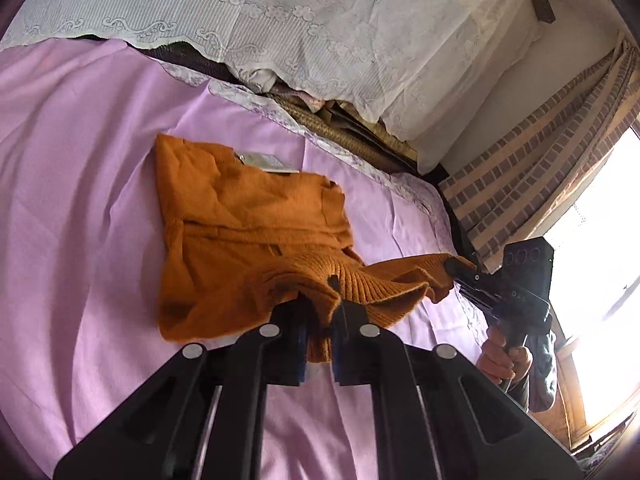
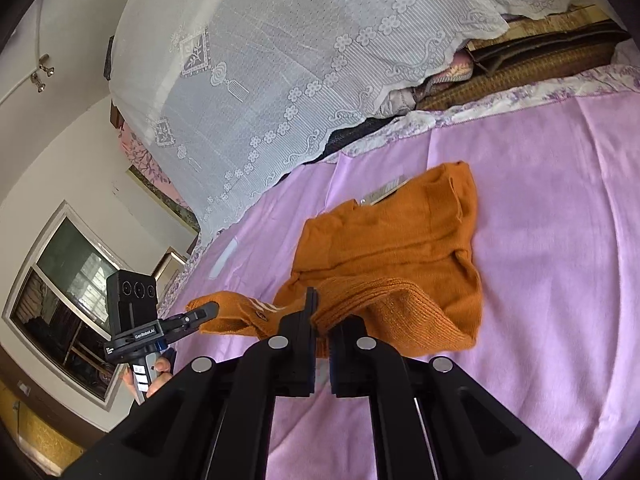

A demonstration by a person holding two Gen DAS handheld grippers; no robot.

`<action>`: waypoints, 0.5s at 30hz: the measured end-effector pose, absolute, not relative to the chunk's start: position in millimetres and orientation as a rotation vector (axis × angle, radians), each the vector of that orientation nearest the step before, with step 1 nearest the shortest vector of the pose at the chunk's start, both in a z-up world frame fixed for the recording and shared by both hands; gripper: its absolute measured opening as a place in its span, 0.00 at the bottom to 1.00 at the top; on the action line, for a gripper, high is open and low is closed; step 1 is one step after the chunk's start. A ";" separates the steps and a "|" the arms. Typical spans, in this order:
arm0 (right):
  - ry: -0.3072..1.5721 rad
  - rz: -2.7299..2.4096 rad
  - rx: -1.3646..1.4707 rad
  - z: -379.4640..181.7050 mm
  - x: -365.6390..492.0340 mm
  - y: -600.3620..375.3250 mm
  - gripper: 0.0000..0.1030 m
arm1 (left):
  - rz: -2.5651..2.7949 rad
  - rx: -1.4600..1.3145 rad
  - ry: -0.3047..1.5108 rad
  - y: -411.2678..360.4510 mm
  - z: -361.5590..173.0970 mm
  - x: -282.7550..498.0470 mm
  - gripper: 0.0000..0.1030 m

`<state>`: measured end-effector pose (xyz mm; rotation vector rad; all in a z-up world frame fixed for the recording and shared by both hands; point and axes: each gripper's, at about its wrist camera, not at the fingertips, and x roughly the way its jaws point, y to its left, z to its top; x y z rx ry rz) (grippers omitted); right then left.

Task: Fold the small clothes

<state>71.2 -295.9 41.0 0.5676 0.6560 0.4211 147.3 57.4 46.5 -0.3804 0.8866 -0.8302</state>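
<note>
Two grippers, left gripper [image 1: 322,312] and right gripper [image 2: 324,320], pinch the ribbed hem of the orange knit sweater [image 1: 248,216] lying on the lilac bedsheet [image 1: 80,200], lifting it, probably to fold toward the collar.

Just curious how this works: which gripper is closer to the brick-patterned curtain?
Right. The right gripper, clamped on the sweater's hem, sits just before the curtain; the left gripper holds the same hem farther from it.
</note>
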 end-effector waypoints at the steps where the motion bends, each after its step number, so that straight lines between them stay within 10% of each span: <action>1: 0.647 0.419 0.572 43.9 81.8 -296.8 0.05 | -0.819 -0.385 0.882 55.6 48.7 157.0 0.07; 15: 0.650 0.270 0.666 6.4 238.3 -315.0 0.05 | -0.679 -0.488 0.867 38.7 23.3 289.8 0.07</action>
